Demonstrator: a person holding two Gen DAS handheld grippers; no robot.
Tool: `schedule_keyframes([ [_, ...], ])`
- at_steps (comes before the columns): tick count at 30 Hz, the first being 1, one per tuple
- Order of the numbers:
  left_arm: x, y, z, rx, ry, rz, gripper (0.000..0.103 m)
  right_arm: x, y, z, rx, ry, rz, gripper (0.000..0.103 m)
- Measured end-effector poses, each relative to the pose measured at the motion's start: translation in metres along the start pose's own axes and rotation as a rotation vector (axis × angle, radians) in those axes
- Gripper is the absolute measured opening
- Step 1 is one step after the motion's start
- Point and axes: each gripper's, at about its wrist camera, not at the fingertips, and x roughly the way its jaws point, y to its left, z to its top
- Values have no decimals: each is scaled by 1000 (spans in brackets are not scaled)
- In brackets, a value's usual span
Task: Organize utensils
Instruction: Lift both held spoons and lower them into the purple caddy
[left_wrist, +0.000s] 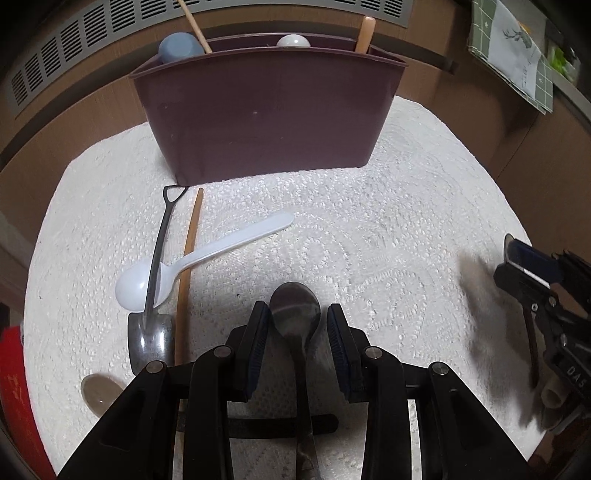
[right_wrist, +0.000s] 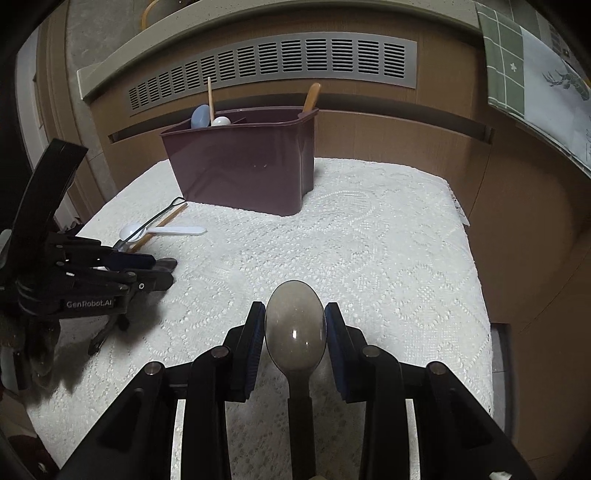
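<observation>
My left gripper (right_wrist: 162, 273), at the left edge of the right wrist view, reads "CenRobot.AI"; in the left wrist view its jaws stand apart around a metal spoon (left_wrist: 295, 314) without clearly pressing it. My right gripper (right_wrist: 295, 328) pinches a grey translucent spoon (right_wrist: 295, 328) by the bowl. Only the left view shows the white spoon (left_wrist: 199, 258) crossed by a shovel-shaped spoon (left_wrist: 157, 258). The maroon caddy (right_wrist: 243, 170) sits upper centre on the white lace cloth (right_wrist: 388, 258), below a vent grille (right_wrist: 273, 70)
</observation>
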Motion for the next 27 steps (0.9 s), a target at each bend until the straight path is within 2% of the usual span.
schedule_keyframes([
  [5, -1, 0, 0, 28, 12, 2, 33, -5, 2, -1, -3, -21, 4, 30],
  [7, -4, 3, -2, 8, 4, 0, 28, -10, 2, 0, 1, -33, 4, 30],
  [9, -15, 6, -10, -25, -31, -44, 28, -17, 2, 1, 1, -50, 4, 30],
  [14, -61, 9, -27, -61, -199, -82, 28, -35, 6, 5, -21, -85, 13, 30],
  [20, -105, 11, -28, -62, -358, -42, 28, -41, 14, 11, -15, -98, 47, 30],
  [24, -159, 19, 1, -72, -528, -67, 28, -60, 12, 40, 27, -187, 96, 30],
  [27, -205, 26, 45, -64, -668, -89, 28, -90, 13, 93, -6, -305, 92, 30],
])
